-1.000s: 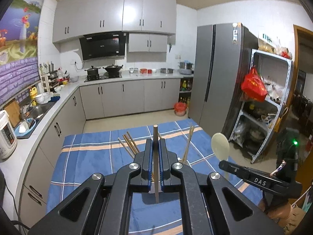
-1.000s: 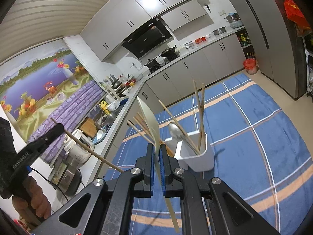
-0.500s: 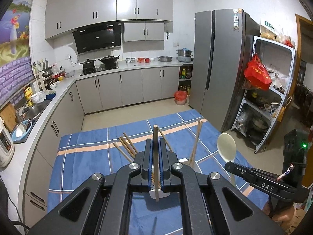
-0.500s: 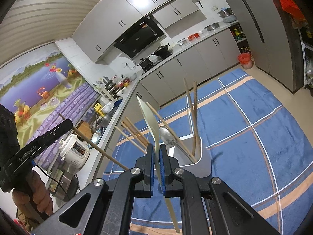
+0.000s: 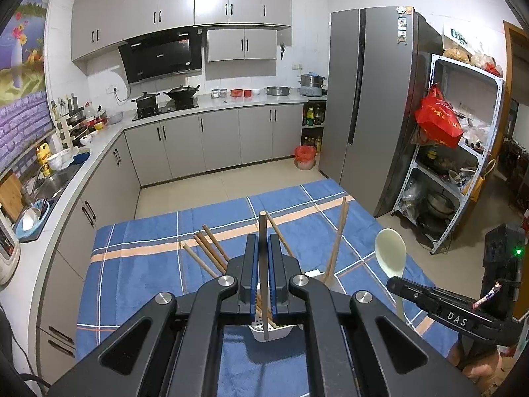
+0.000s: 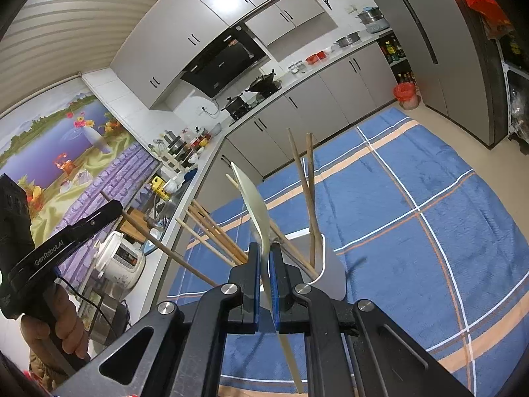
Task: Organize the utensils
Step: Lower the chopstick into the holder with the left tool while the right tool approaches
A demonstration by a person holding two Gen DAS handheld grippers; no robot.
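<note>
Left tool [image 5: 263,264] clamped on a slim brown wooden chopstick [image 5: 263,231], held upright over the white plastic utensil holder [image 5: 271,332] on the blue plaid tabletop [image 5: 139,264]. Right tool [image 6: 264,264] gripping a cream plastic spoon [image 6: 253,201], seemingly just beside the holder.

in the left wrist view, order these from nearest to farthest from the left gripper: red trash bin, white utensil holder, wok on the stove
1. white utensil holder: directly under the left gripper, on the blue cloth.
2. red trash bin: on the floor past the table, by the fridge.
3. wok: on the stove at the back wall.
</note>
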